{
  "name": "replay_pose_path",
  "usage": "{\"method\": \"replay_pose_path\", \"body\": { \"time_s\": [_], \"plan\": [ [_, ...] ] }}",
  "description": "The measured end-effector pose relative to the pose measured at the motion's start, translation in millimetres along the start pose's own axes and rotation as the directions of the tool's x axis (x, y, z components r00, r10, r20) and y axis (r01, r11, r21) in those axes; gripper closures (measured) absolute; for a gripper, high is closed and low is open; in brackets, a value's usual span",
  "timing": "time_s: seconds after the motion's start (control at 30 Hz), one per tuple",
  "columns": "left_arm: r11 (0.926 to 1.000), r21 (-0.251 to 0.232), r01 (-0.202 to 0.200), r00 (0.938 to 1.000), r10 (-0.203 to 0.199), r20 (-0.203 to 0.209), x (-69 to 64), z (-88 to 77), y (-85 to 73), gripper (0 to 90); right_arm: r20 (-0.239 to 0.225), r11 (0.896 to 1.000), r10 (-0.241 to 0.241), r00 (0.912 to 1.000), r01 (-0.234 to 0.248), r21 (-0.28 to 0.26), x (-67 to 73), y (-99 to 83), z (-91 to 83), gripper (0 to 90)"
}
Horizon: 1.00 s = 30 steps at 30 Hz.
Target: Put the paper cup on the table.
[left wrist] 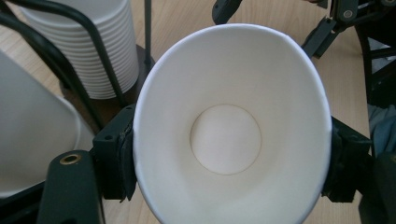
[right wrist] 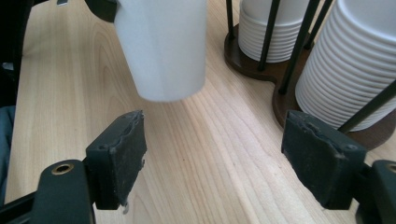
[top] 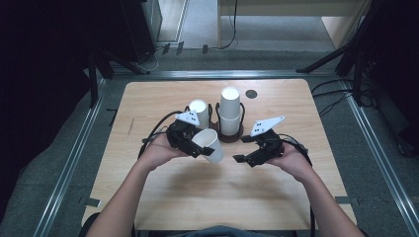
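Note:
A white paper cup (top: 212, 146) hangs tilted above the wooden table (top: 163, 98), with my left gripper (top: 202, 143) shut on it. In the left gripper view the cup (left wrist: 229, 93) faces the camera mouth-first, squeezed oval between the two pads (left wrist: 116, 154). To its right my right gripper (top: 240, 149) points at the cup with its jaws spread wide and nothing between them. In the right gripper view its pads (right wrist: 119, 156) stand far apart over bare wood, and the cup (right wrist: 163, 46) hangs ahead at the upper left.
A dark wire cup holder (top: 230, 137) stands behind the grippers with two stacks of white cups, a shorter one (top: 199, 111) and a taller one (top: 230, 106). A small black disc (top: 251, 94) lies near the far edge. Cables and stand legs surround the table.

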<state>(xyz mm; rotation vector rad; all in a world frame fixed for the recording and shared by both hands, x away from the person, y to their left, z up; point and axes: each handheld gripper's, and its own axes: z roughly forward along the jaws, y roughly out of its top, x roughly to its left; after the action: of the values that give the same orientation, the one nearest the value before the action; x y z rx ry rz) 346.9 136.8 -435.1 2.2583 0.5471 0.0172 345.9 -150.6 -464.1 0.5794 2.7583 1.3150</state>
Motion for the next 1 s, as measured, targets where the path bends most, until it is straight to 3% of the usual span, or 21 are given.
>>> {"method": "replay_pose_path", "body": {
  "time_s": [0.2,0.67,0.8,1.0],
  "plan": [
    [0.9993,-0.037,0.011,0.9998,-0.01,0.016,1.3,-11.8,-9.3,23.1,0.01,1.0,0.002,1.0,-0.002,-0.023,-5.0,0.4,-2.6,22.1],
    [0.9972,-0.016,0.073,0.9963,-0.074,-0.044,10.6,-32.8,-25.9,23.1,0.042,0.999,0.018,0.9989,-0.016,-0.05,-23.0,1.6,-11.7,22.1],
    [0.9958,-0.012,0.09,0.9929,-0.091,-0.077,15.0,-41.8,-32.2,23.1,0.062,0.999,0.012,0.998,-0.01,-0.031,-27.5,-0.9,-12.2,22.5],
    [0.9947,-0.025,0.099,0.9911,-0.101,-0.086,20.1,-50.7,-40.3,23.1,0.086,1.0,0.011,0.9962,-0.009,-0.022,-31.0,-2.6,-12.6,22.5]
  ]
}}
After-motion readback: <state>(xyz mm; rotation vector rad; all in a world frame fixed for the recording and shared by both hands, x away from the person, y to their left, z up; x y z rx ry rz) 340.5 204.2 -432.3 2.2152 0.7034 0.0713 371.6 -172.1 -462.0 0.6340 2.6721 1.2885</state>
